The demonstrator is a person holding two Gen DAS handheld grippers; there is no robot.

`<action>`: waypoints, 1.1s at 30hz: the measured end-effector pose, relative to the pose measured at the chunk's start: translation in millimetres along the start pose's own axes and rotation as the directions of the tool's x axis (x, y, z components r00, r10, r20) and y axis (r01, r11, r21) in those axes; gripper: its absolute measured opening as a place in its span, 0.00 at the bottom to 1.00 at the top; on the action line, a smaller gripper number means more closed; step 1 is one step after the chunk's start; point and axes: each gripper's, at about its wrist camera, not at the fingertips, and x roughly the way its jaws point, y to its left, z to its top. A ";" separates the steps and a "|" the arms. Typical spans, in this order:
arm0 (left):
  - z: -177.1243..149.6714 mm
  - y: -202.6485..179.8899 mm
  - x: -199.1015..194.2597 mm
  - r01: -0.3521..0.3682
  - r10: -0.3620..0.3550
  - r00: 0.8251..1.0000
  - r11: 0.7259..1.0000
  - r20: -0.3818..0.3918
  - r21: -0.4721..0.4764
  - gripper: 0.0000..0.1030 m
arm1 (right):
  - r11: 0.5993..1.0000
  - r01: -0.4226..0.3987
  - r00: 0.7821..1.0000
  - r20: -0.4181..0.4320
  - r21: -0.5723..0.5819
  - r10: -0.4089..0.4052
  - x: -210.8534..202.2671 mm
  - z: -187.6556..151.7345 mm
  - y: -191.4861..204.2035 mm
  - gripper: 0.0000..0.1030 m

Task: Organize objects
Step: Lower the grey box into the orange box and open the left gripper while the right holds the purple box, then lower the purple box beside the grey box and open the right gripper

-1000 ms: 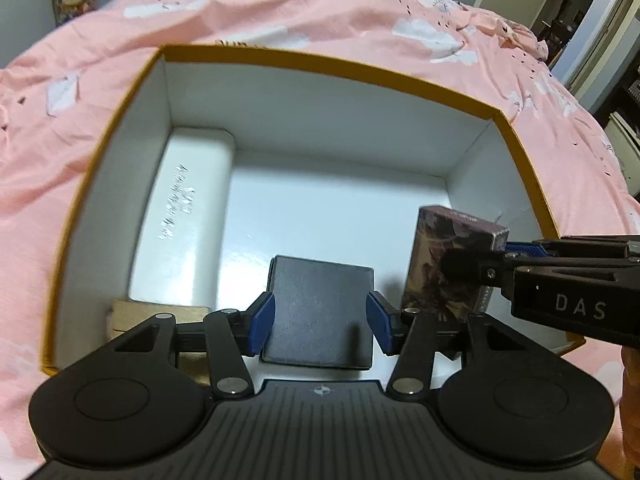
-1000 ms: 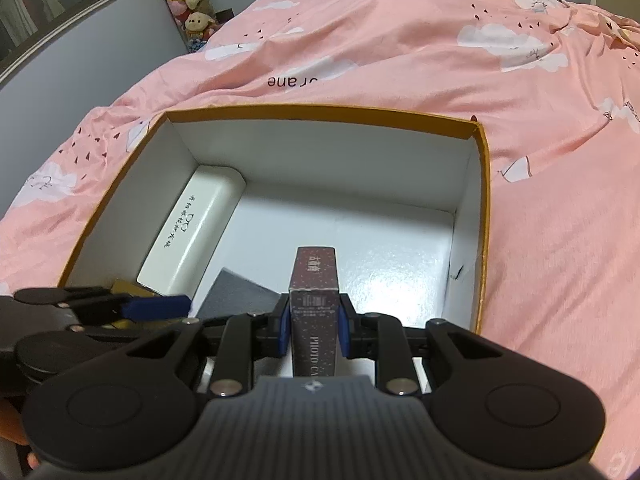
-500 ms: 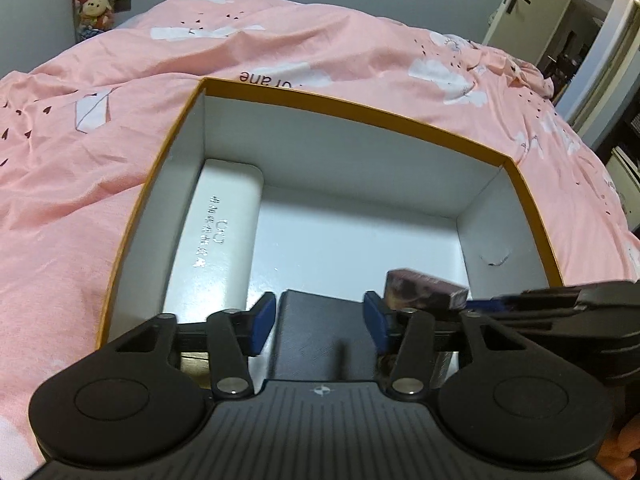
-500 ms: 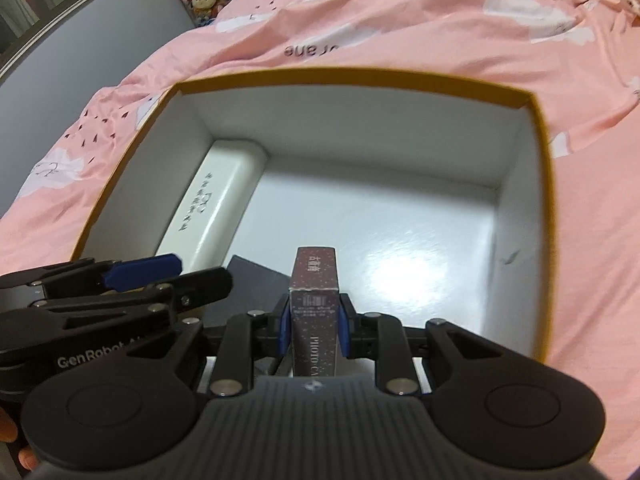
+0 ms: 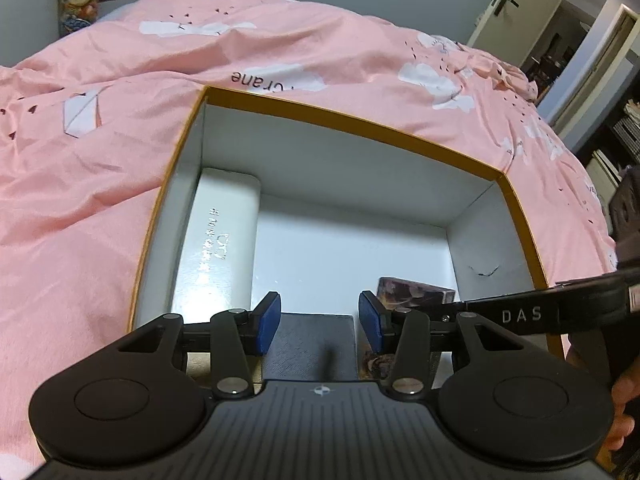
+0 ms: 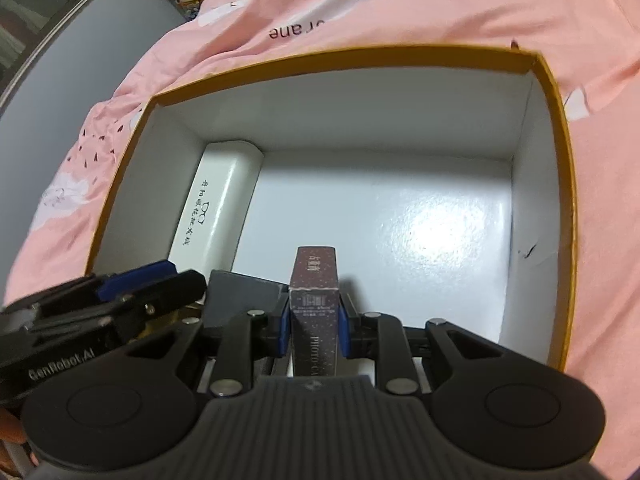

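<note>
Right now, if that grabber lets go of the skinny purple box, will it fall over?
Probably, yes. The purple box is tall, thin and held on edge by the right gripper, so it looks tippy. Its straight sides look stiff, likely cardboard, and probably light.

Glossy white cardboard box (image 6: 536,184), matt dark textured case (image 5: 316,344), smooth white glasses case (image 6: 224,200), pink cotton-like bedsheet (image 5: 320,40).

A home bedroom is being shown: a bed is being covered by a pink duvet (image 5: 280,52) printed with white clouds, plush toys (image 5: 78,0) are being kept in the corner, and a door (image 5: 516,4) is being left ajar
</note>
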 end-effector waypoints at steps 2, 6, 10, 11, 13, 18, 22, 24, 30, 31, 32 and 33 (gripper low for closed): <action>1.2 -1.2 3.4 -0.011 0.011 1.000 1.000 -0.012 0.011 0.50 | 0.998 -0.059 0.997 -0.051 0.026 0.061 6.0 2.8 -3.9 0.24; 2.1 -0.7 5.9 -0.024 0.024 1.000 1.000 -0.013 0.010 0.50 | 0.991 -0.106 0.989 -0.098 0.083 0.114 17.4 6.8 -12.7 0.24; -1.5 -2.3 8.3 -0.037 0.037 0.999 0.999 -0.013 0.013 0.50 | 0.984 -0.105 0.986 -0.115 0.142 0.121 25.9 8.3 -24.9 0.24; -2.4 -2.4 9.0 -0.040 0.040 0.999 0.999 -0.010 0.016 0.50 | 0.985 -0.095 0.986 -0.122 0.141 0.112 28.0 7.8 -25.0 0.25; -3.3 -2.0 10.7 -0.048 0.048 0.999 0.999 -0.011 0.018 0.50 | 0.990 -0.070 0.988 -0.130 0.119 0.085 30.9 5.0 -22.4 0.26; -3.0 -0.2 9.9 -0.050 0.050 0.999 0.999 -0.003 0.008 0.50 | 0.998 0.000 0.991 -0.131 0.056 0.007 29.3 1.0 -17.0 0.36; -5.8 -4.5 7.7 -0.065 0.065 0.998 0.998 0.012 0.020 0.50 | 0.999 0.044 0.991 -0.127 0.021 -0.041 26.2 -1.4 -14.8 0.41; -8.8 -10.2 7.6 -0.081 0.080 0.997 0.996 0.019 0.044 0.50 | 0.998 0.069 0.988 -0.136 -0.003 -0.068 26.0 -2.9 -13.0 0.46; -15.2 -20.3 4.1 -0.088 0.085 0.995 0.993 0.047 0.080 0.50 | 0.994 0.100 0.981 -0.162 -0.040 -0.105 25.0 -9.3 -9.1 0.50; -15.5 -20.9 3.5 -0.088 0.084 0.995 0.993 0.051 0.081 0.50 | 0.994 0.102 0.981 -0.163 -0.043 -0.108 24.7 -10.2 -8.9 0.50; -15.9 -21.5 2.7 -0.088 0.084 0.995 0.993 0.055 0.083 0.50 | 0.993 0.106 0.980 -0.165 -0.047 -0.112 24.7 -10.9 -8.6 0.50; -16.6 -22.0 2.1 -0.089 0.084 0.995 0.993 0.059 0.084 0.50 | 0.993 0.109 0.979 -0.166 -0.047 -0.116 24.7 -11.7 -8.3 0.50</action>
